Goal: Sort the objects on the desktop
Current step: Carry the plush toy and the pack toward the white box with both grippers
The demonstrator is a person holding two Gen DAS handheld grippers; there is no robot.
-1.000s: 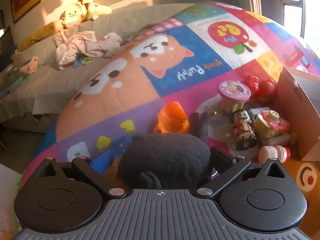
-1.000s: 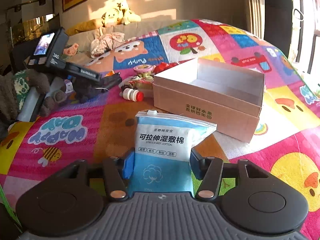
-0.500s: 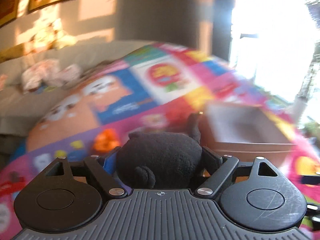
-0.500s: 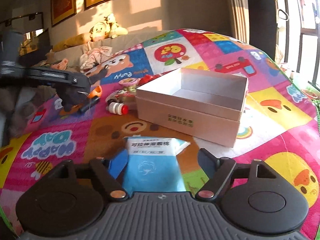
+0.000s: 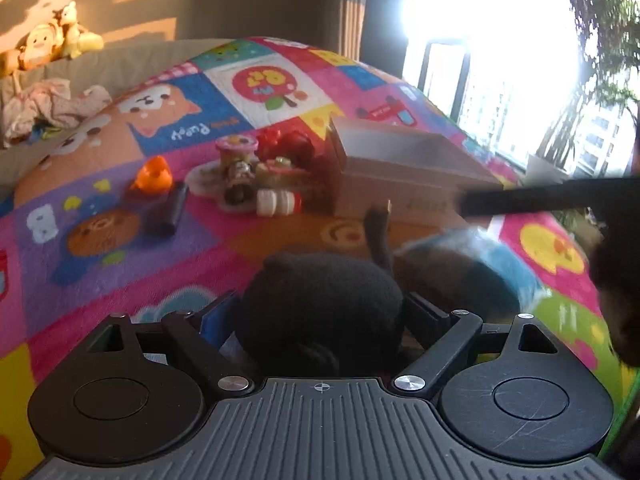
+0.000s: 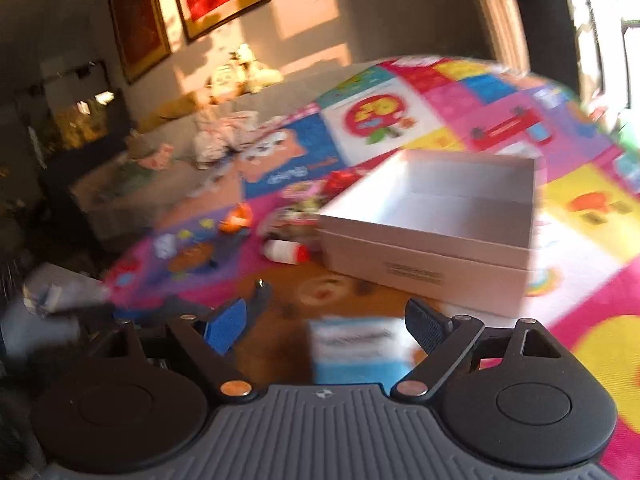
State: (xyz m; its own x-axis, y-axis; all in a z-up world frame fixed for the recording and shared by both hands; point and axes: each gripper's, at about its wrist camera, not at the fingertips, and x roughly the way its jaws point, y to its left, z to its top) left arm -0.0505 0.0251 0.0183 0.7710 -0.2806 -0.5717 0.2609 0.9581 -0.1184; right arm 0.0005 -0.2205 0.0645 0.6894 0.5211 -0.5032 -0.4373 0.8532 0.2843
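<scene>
My left gripper [image 5: 320,300] is shut on a black plush toy [image 5: 320,320]. Both pads touch its sides while the jaws are opening slightly. The toy's tail [image 5: 378,236] sticks up in front. An open cardboard box [image 5: 400,184] stands on the colourful play mat just beyond. A blue wet-cotton packet [image 6: 356,352] lies flat on the mat below my right gripper [image 6: 326,312]. Its jaws are opening and the pads stand clear of the packet. The box [image 6: 420,268] is empty inside in the right wrist view. The packet [image 5: 504,268] also shows blurred to the right of the plush.
Left of the box lies a cluster of small toys: a white bottle with a red cap [image 5: 278,202], a pink-lidded cup [image 5: 236,148], red pieces [image 5: 284,144] and an orange toy [image 5: 154,174]. A grey sofa with stuffed animals [image 5: 52,40] lines the back. A bright window is on the right.
My right gripper let go of the blue packet, opened wide and lifted a little. My left gripper swung right with the black plush, from the toy cluster toward the box and packet.
</scene>
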